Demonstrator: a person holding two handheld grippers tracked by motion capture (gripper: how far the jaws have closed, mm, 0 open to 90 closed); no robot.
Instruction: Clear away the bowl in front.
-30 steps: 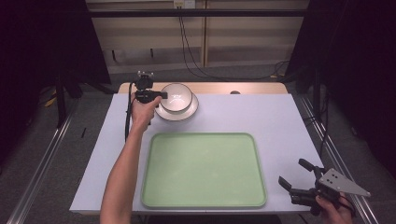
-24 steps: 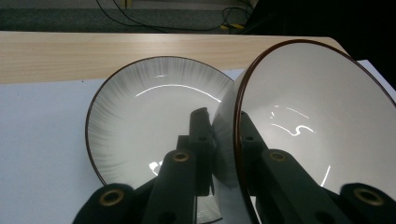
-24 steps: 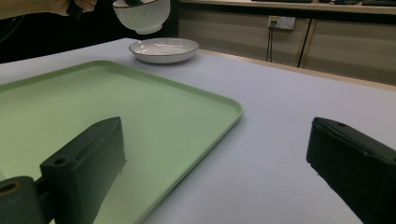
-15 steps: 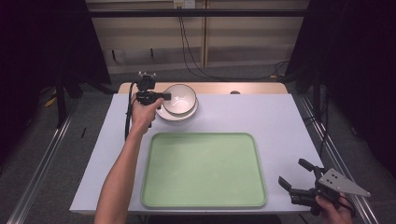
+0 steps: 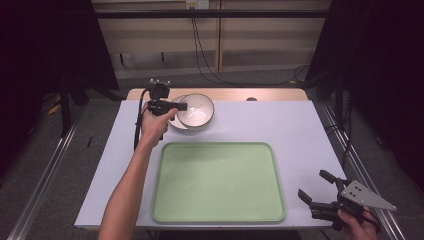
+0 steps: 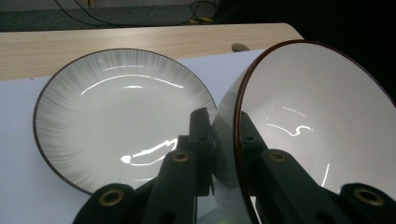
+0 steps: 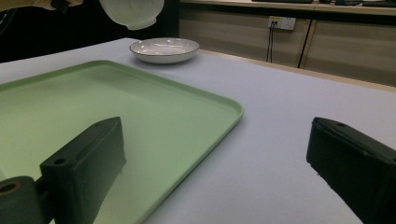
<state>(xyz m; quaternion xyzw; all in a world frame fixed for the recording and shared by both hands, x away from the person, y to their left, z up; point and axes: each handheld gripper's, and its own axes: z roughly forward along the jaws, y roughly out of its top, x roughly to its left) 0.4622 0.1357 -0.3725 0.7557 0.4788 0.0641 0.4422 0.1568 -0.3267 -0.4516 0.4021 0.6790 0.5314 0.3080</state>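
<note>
The left claw pinches the rim of a white bowl, lifted and tilted clear of the shallow plate at the far left of the worktop. At centre, the green tray lies bare, so any transfer looks barely begun. At the near right corner, the right claw hangs spread, gripping nothing.

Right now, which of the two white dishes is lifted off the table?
The deeper bowl, clamped at its rim by the left gripper. The shallow plate lies flat on the table.
</note>
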